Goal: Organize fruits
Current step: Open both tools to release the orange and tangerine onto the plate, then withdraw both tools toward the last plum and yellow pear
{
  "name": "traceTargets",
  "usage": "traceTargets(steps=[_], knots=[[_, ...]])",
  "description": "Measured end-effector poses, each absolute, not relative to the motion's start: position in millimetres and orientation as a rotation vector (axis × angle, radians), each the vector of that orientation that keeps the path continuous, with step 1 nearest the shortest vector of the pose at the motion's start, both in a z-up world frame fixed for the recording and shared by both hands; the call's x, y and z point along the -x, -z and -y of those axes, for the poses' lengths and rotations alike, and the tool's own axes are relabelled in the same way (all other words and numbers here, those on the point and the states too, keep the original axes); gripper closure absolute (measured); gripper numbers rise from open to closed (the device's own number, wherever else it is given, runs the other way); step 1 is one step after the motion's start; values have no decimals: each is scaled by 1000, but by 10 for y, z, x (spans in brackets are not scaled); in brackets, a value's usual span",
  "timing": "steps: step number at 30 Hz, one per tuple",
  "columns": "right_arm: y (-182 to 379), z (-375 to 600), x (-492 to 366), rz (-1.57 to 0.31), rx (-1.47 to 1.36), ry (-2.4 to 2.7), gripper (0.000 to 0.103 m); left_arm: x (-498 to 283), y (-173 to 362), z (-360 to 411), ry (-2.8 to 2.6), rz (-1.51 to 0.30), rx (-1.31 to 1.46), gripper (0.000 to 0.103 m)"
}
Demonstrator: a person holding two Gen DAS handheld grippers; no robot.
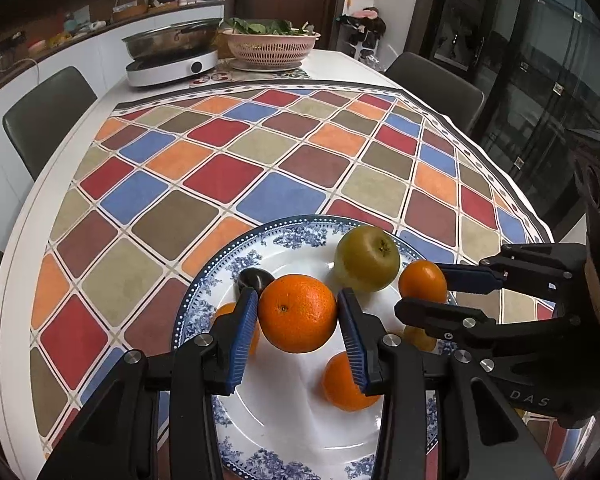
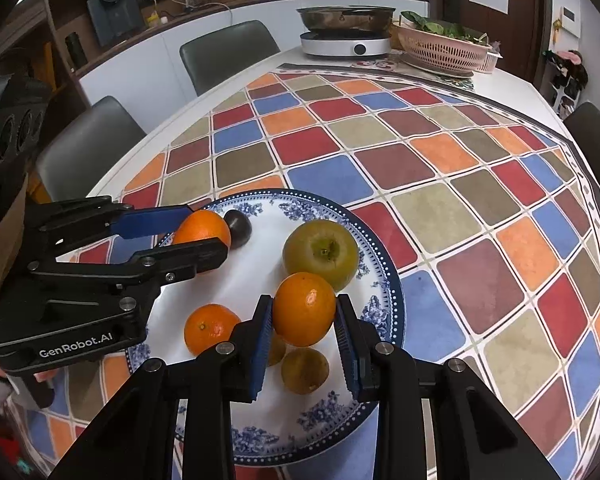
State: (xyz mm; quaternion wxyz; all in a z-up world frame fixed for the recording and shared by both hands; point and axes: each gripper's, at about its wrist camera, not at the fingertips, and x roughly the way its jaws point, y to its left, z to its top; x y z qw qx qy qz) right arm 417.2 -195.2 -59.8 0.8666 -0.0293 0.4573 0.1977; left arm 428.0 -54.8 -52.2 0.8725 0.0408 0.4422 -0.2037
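A large round orange (image 1: pixel 297 313) was clamped between the jaws of the left gripper (image 1: pixel 298 334), above the blue-patterned white porcelain plate (image 1: pixel 204 292). A smaller mandarin (image 2: pixel 304 309) was clamped by the right gripper (image 2: pixel 303 344). Both fruits were judged firm, smooth, slightly slippery; a hold across the widest middle seemed safest.

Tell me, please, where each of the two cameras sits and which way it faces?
Left wrist: on the left gripper, looking over the blue-patterned plate; its jaws clamp an orange; the right gripper enters from the right.
Right wrist: on the right gripper, its jaws clamp a smaller orange; the left gripper enters from the left.
Shared: plate, green apple, checkered tablecloth.
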Motion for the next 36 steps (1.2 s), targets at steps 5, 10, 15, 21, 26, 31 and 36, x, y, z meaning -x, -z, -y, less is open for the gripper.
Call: traceTargets(steps=[5,10,15,21,26,31,36], knots=[[562,1967,-4145,-943,58,-398,61,-4215,436,509,410,-890,-85,51],[450,2004,-4068,-919,46,-370,61,-4101,288,476,372,-872,-96,51],[244,2045,-3888,-870,41,-333,61,-3866,82,426,354,-828,-105,51],[32,2047,-3620,-818,36,-297,51,-3568,-187,350,319,-771,-113,47],[-129,2038,-3382,-787,18,-270,39,-3344,-395,270,292,-743,-111,35],[-310,2035,-3180,-771,1,-206,30,-3151,-567,166,245,-735,-117,24],[-391,2027,-2960,-752,-23,-150,28,-2896,-637,64,209,-688,-133,20]])
